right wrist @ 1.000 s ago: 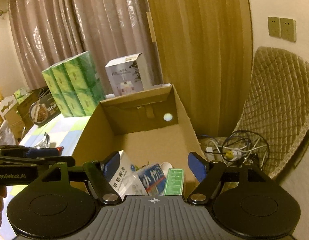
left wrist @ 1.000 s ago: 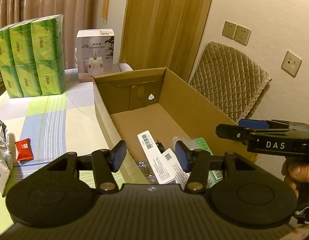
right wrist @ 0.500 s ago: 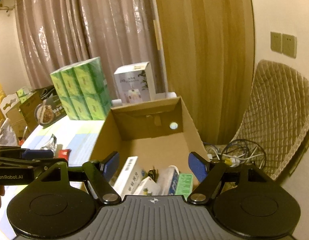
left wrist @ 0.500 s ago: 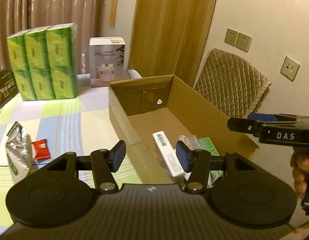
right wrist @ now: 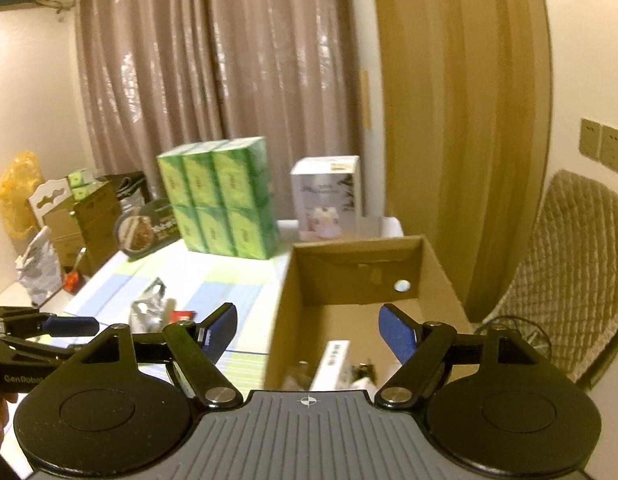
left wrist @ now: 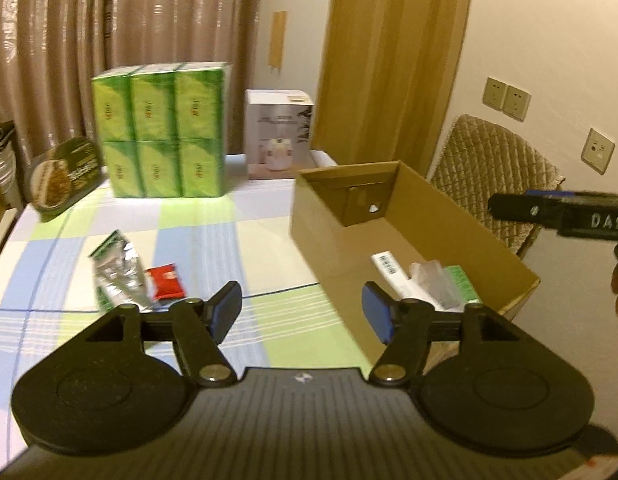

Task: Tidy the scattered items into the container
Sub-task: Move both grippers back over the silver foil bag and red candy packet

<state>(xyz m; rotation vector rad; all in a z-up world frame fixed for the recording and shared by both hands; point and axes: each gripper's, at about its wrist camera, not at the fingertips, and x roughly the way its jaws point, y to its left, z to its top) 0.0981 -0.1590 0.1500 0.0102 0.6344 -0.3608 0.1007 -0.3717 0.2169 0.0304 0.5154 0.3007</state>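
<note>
1. Your left tool [left wrist: 301, 312] is spread wide and carries nothing; it hangs over the tabletop [left wrist: 213, 240], with the box [left wrist: 485, 248] ahead and to its right.
2. Your right tool [right wrist: 307, 330] is spread too and empty; it sits above the near end of the box [right wrist: 361, 276], so both tools look free to fetch, as I judge it.
3. Two items lie loose on the tabletop: the foil pouch [left wrist: 117, 276] and the red packet [left wrist: 167, 280], touching or nearly so, just ahead of the left tool's left finger; that tool is the nearer one and probably the one to reach.
4. Inside the box, at its near end, lie a white carton [left wrist: 393, 276], a clear bag [left wrist: 433, 284] and a green pack [left wrist: 461, 280]; they crowd the near end, leaving the far floor bare for what is left.
5. The left view shows the loose pair plainly and the right tool [left wrist: 549, 214] coming in from the right edge, though not whether it is spread.
6. The right view blurs the pouch [right wrist: 147, 312] and packet [right wrist: 183, 315] behind its left finger, and cuts off most of the box's contents; only the carton [right wrist: 333, 364] is clear.
7. The right view alone shows the left tool [right wrist: 49, 330] at its lower left.
</note>
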